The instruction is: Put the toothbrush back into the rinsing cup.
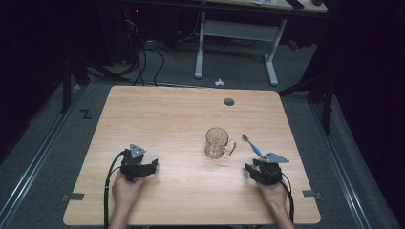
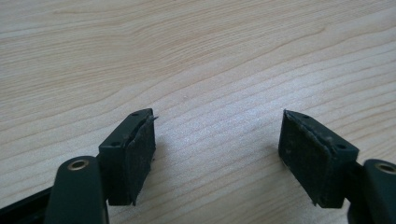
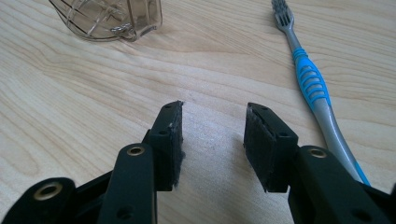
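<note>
My left gripper [image 1: 154, 165] and right gripper [image 1: 248, 168] both low, jaws apart, nothing between them; hands behind each.

We see a light wooden table [image 1: 172, 119] carrying a clear glass mug [image 1: 218, 143] and, just beside it, a blue-grey toothbrush [image 1: 251, 145].

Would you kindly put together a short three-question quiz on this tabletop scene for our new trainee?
1. True or false: the clear glass mug with a handle stands upright on the light wooden table.
2. Which gripper is nearer the blue and grey toothbrush: A) left gripper, B) right gripper?
3. Fill in: both grippers' fingers are ____ with nothing between them.

Key: 1 true; 2 B; 3 open.
</note>
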`<act>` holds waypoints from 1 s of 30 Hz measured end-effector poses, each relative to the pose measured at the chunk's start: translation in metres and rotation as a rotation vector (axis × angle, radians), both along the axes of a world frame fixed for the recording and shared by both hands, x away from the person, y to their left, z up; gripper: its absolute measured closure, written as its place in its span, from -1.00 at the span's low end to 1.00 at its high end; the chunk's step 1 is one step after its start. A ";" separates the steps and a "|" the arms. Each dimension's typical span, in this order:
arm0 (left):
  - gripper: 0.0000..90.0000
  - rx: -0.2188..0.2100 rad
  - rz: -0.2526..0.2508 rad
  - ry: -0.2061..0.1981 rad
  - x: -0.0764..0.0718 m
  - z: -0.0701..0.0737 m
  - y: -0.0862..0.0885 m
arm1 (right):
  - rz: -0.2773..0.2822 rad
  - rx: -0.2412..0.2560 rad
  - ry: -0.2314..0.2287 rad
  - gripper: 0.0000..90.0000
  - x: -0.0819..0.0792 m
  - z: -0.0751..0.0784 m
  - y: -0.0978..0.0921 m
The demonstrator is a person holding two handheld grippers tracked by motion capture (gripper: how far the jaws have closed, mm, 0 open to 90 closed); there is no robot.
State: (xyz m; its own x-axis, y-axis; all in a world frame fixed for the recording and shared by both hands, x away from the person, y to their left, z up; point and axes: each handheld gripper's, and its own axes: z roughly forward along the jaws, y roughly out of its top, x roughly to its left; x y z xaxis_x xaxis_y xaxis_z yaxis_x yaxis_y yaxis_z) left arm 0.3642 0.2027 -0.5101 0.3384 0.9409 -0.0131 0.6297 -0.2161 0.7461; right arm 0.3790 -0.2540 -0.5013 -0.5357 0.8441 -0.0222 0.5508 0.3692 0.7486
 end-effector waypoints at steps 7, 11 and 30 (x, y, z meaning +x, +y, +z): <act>-0.38 -0.003 0.001 -0.001 0.000 0.000 0.000 | -0.005 0.010 -0.013 0.29 -0.004 0.005 -0.006; -0.38 0.000 0.001 -0.001 0.000 0.000 0.000 | -0.006 0.014 -0.015 0.30 -0.007 0.007 -0.008; -0.38 -0.001 0.002 -0.001 0.000 0.000 0.000 | 0.000 0.006 -0.026 0.36 -0.016 0.013 -0.020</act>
